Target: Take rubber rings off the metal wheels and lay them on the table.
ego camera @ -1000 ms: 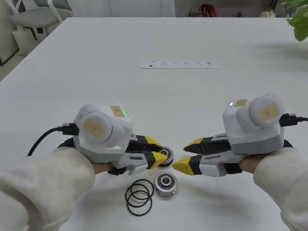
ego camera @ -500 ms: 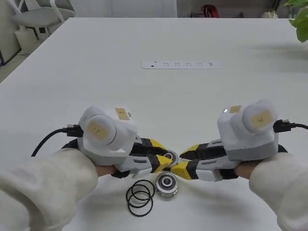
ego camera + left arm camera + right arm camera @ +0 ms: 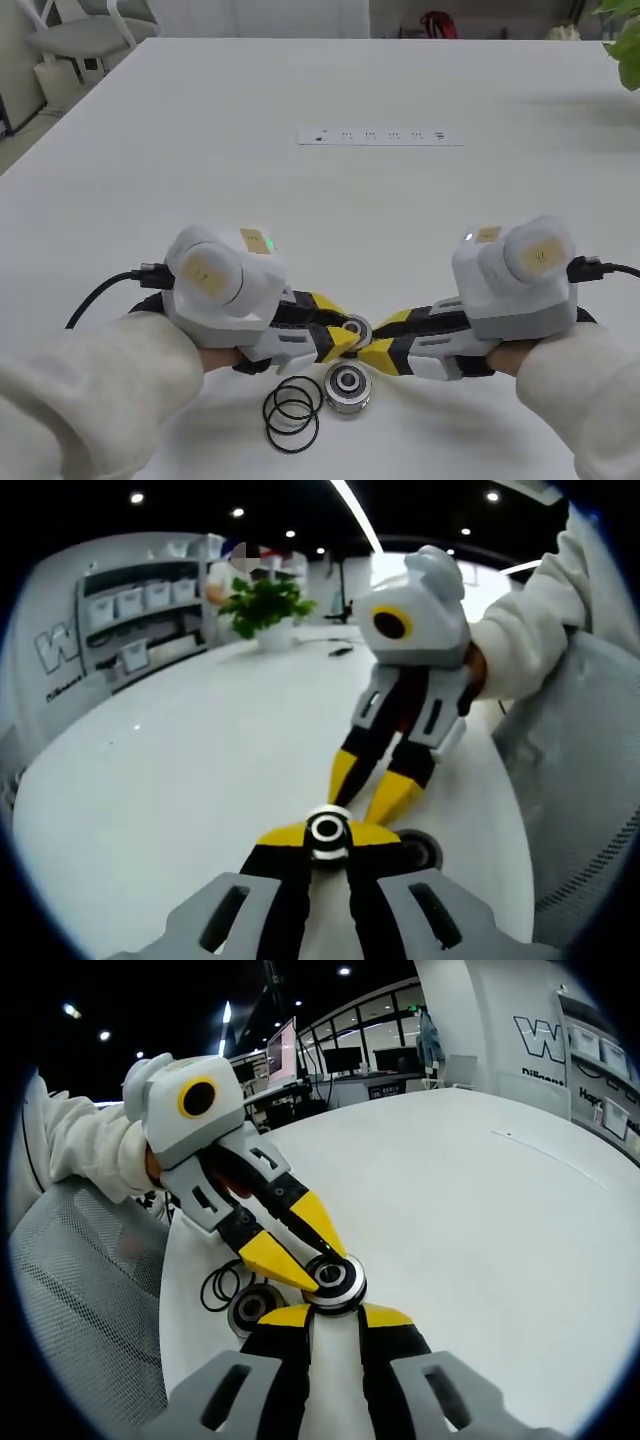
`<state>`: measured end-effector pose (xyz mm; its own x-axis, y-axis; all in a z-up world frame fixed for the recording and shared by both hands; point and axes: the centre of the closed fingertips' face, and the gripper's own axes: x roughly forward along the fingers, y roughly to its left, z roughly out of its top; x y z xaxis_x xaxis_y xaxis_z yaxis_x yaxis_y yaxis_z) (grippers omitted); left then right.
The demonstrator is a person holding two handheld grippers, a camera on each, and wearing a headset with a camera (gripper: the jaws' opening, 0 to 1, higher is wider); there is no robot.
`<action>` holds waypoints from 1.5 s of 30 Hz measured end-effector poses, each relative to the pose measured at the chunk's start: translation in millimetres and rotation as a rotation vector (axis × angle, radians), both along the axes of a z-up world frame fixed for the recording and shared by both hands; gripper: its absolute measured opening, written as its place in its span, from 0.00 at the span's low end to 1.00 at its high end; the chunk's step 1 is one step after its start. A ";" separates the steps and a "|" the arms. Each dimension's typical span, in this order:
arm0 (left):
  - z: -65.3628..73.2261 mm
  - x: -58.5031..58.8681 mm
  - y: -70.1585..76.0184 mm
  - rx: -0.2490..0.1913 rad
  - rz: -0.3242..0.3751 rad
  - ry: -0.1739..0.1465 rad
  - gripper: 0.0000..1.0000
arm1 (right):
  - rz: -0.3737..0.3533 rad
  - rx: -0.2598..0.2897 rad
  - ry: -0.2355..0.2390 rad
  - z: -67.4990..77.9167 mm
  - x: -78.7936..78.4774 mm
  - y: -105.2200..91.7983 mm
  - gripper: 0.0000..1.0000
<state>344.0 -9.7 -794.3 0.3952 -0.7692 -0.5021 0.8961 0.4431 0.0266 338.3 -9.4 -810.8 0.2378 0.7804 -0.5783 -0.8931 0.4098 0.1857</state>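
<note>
Already the table (image 3: 300,200) is bearing finished work. The left tongs (image 3: 340,322) are pinching a raised wheel (image 3: 352,327), and the right tongs (image 3: 375,336) are meeting its dark rim with jaws slightly spread, its ring seemingly yet to come off. Just beneath both, a bare-looking second wheel (image 3: 346,385) is lying beside several loose rubber rings (image 3: 291,412).

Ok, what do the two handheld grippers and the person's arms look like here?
The left gripper and right gripper match: rounded white-and-grey housings with tan stickers, a small lit indicator, black claws tipped in yellow, a black cable at the rear. The person wears fuzzy cream sleeves.
</note>
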 end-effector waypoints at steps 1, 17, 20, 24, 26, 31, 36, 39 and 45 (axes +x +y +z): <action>-0.1 0.0 -0.4 -0.001 0.001 0.001 0.14 | -0.004 0.002 0.006 -0.1 0.0 -0.4 0.14; 1.4 -0.9 1.1 -0.006 0.003 -0.001 0.14 | -0.033 -0.005 0.024 -2.3 1.4 -4.6 0.00; 1.4 -1.2 1.2 -0.003 0.000 -0.007 0.14 | -0.053 -0.001 0.042 -2.7 2.9 -5.2 0.00; 1.6 -1.4 1.7 -0.001 -0.003 -0.012 0.14 | -0.063 0.003 0.053 -2.6 3.0 -5.4 0.00; 1.5 -1.3 1.9 -0.001 -0.004 -0.013 0.14 | -0.067 0.004 0.057 -2.6 3.5 -5.5 0.00; 1.3 -1.4 2.7 0.000 -0.006 -0.017 0.14 | -0.091 0.020 0.081 -0.9 4.5 -7.0 0.00; 1.3 -1.4 3.4 0.002 -0.006 -0.020 0.14 | -0.110 0.031 0.085 2.0 7.3 -8.7 0.00; 1.1 -1.3 3.9 0.003 -0.004 -0.020 0.14 | -0.131 0.056 0.106 5.2 9.2 -9.4 0.00; 1.0 -1.4 4.3 0.004 -0.004 -0.021 0.14 | -0.140 0.067 0.114 7.6 7.9 -8.2 0.00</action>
<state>342.6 -5.4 -793.2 0.4028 -0.7687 -0.4969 0.8971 0.4393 0.0477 346.2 -17.6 -803.3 0.2829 0.7818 -0.5556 -0.7996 0.5122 0.3136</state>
